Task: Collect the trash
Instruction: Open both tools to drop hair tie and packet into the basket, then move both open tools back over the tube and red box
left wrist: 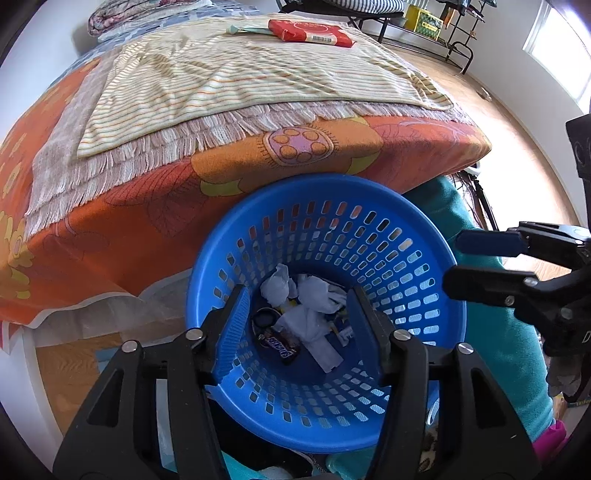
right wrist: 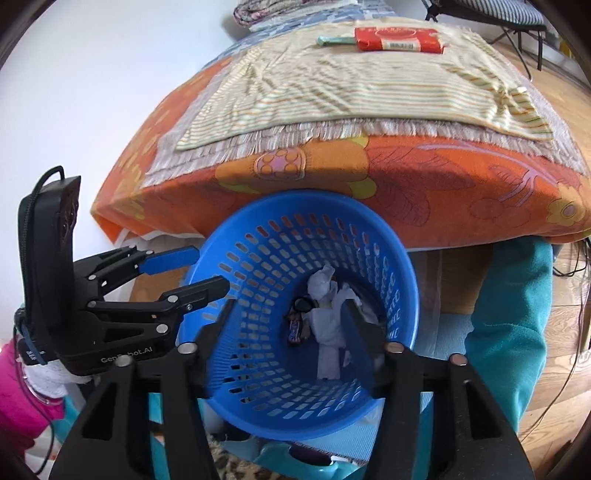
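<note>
Above the round blue perforated plastic basket [left wrist: 406, 266], both grippers are pointed steeply down into its mouth. The left gripper [left wrist: 297, 317] is seen with its jaws parted and nothing between the pads; the right gripper [right wrist: 288, 332] is likewise spread apart and empty. At the basket's bottom, the collected trash is gathered: crumpled white paper tissues [left wrist: 310, 295], a brown Snickers bar wrapper [left wrist: 280, 345] and a small dark round lid-like piece [left wrist: 264, 318]. Just behind the basket, an orange flower-patterned bedspread [left wrist: 147, 206] is draped over a bed edge, touching the rim. Further back, a cream striped fringed cloth [left wrist: 236, 81] is spread, and at its far end a flat red packet [left wrist: 314, 33] is laid beside a thin pale green wrapper [right wrist: 334, 40].
</note>
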Motion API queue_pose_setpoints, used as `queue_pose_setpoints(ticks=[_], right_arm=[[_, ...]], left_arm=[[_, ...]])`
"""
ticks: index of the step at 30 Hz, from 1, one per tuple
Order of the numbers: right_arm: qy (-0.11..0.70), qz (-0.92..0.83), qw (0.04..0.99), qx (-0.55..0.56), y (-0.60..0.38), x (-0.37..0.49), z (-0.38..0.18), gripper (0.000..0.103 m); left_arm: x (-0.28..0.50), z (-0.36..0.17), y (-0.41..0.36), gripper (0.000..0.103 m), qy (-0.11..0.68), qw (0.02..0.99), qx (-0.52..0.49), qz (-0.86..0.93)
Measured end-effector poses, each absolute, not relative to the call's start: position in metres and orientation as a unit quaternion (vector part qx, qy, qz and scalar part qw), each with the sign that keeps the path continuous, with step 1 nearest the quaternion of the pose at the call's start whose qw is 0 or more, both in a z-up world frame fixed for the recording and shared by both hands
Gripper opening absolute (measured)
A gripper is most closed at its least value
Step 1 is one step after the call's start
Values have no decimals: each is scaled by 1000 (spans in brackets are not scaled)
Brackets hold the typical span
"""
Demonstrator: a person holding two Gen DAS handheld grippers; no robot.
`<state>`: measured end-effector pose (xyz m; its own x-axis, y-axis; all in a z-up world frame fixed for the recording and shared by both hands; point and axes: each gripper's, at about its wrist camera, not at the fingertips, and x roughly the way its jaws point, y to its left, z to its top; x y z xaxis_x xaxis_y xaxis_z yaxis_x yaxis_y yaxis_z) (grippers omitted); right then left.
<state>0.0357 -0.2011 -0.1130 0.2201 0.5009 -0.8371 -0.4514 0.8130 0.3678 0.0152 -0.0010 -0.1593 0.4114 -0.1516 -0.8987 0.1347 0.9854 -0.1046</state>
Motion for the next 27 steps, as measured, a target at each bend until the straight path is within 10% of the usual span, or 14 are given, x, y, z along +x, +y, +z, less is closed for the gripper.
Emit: queue_pose_setpoints(ticks=[27], right_arm=[[493,243,834,-51,-197,71,-89,64]], left_arm=[[47,-146,19,68,533,842,-55,-62]])
